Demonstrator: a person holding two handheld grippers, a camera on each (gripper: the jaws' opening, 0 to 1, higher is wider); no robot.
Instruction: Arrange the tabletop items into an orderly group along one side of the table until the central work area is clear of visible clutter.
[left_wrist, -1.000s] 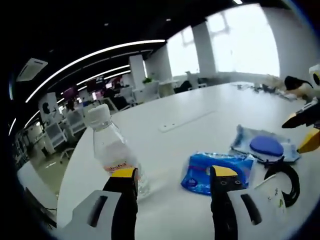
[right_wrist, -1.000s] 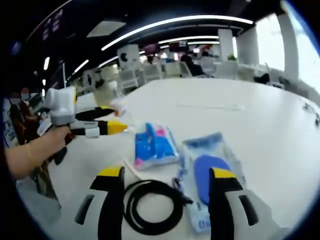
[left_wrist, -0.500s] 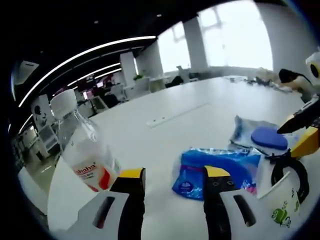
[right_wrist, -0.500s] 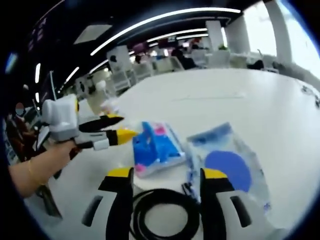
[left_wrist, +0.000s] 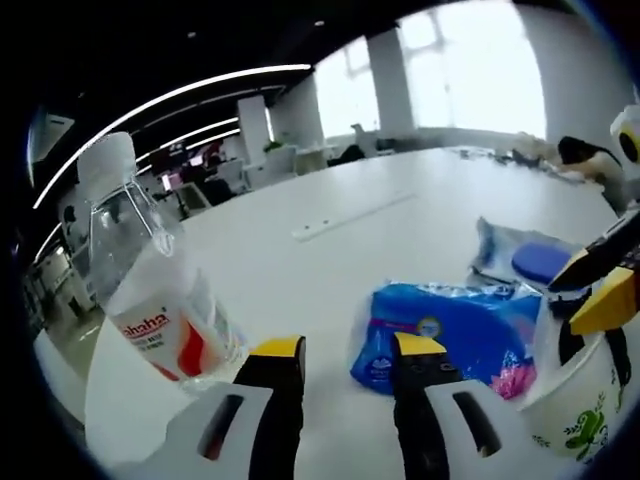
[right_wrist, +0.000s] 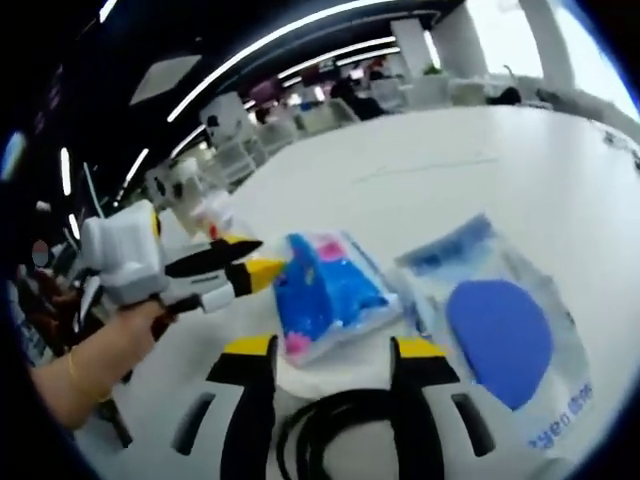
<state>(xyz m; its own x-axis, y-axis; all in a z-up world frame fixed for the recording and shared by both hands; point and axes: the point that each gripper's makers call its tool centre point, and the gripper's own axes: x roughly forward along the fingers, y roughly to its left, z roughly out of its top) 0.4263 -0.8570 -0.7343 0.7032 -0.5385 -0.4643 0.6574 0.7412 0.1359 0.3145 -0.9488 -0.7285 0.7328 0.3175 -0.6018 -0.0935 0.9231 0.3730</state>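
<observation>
Your left tongs (left_wrist: 347, 350) hang just above the white worktop (left_wrist: 400, 230) with their yellow-tipped jaws apart and nothing between them. Just to their left stands a clear water bottle (left_wrist: 155, 300) with a white cap and a red-and-white label, upright and close to the near edge of the worktop. Just past the right jaw lies a blue wet-wipes pack (left_wrist: 450, 330), flat on the worktop. Right of that pack sits a white paper cup (left_wrist: 575, 400) with a green print, and beyond the pack lies a clear pouch with a round blue pad (left_wrist: 535, 262) inside.

In the left gripper view your right tongs (left_wrist: 590, 285) come in from the right, above the cup. In the right gripper view your right tongs (right_wrist: 330, 350) are also open and empty, their jaws framing a black coiled cable (right_wrist: 335, 440) that lies on the worktop (right_wrist: 440, 160) close to them. Just beyond the cable lies the wet-wipes pack (right_wrist: 325, 295), and to its right the clear pouch with the blue pad (right_wrist: 500, 325), the two nearly touching.

Your left hand (right_wrist: 110, 335) holds the left tongs (right_wrist: 255, 260) at the left of that view, their tips beside the pack's left edge. The bottle (right_wrist: 215, 212) shows blurred just behind them.
</observation>
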